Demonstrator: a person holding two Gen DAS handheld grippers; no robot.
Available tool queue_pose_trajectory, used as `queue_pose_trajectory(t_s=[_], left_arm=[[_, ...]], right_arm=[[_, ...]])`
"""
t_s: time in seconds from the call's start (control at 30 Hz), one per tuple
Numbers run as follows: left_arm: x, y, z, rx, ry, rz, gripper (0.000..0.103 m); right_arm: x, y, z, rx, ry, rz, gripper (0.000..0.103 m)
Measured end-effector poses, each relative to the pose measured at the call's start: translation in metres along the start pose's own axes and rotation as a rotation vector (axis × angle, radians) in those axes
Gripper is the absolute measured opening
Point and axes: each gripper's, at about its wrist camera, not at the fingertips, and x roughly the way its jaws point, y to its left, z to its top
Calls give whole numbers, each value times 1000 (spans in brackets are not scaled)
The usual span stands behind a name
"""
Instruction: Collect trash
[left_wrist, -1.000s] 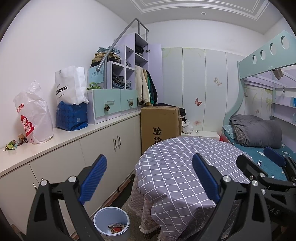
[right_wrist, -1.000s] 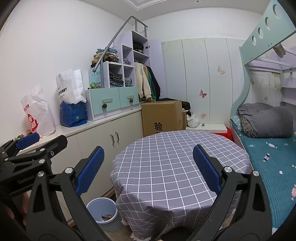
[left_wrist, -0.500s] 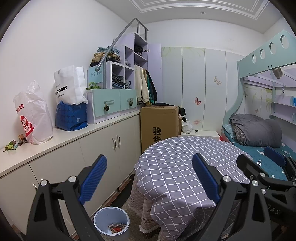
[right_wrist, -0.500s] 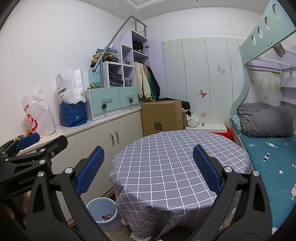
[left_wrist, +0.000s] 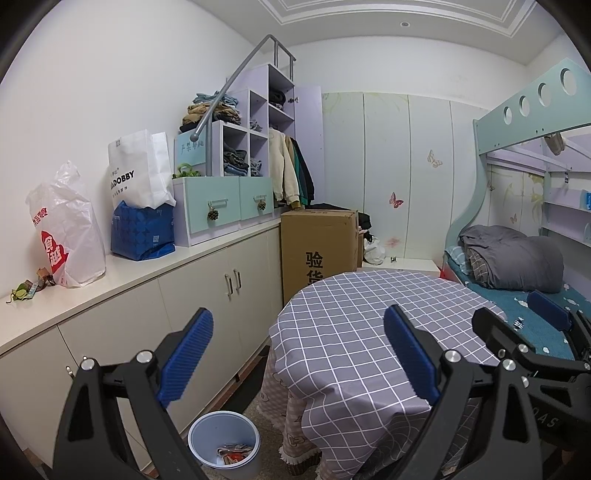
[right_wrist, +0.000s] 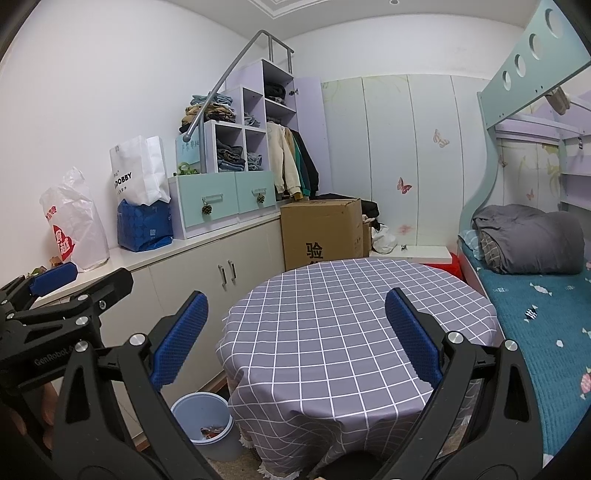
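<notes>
We hold both tongs spread and empty: the left gripper (left_wrist: 297, 349) and the right gripper (right_wrist: 295, 332) hang above the table (right_wrist: 332, 332). Below, beside the table, the bin (left_wrist: 224, 443) already holds wrappers. Farther off, scraps (left_wrist: 27, 290) lie on the counter (left_wrist: 147, 273) by a plastic bag (left_wrist: 66, 229). They look light, crinkly and soft; we would pinch each across its middle.

A brown cardboard box (left_wrist: 318, 254) stands behind the round table's grey checked cloth (right_wrist: 351, 325) (white grid lines).
</notes>
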Motion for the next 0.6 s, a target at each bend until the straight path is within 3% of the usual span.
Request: queue_pose_trajectory(t_s=[0.6], left_arm=[[0, 0, 0, 3, 2, 2, 92]], right_arm=[[1, -1, 2, -1, 1, -1, 95]])
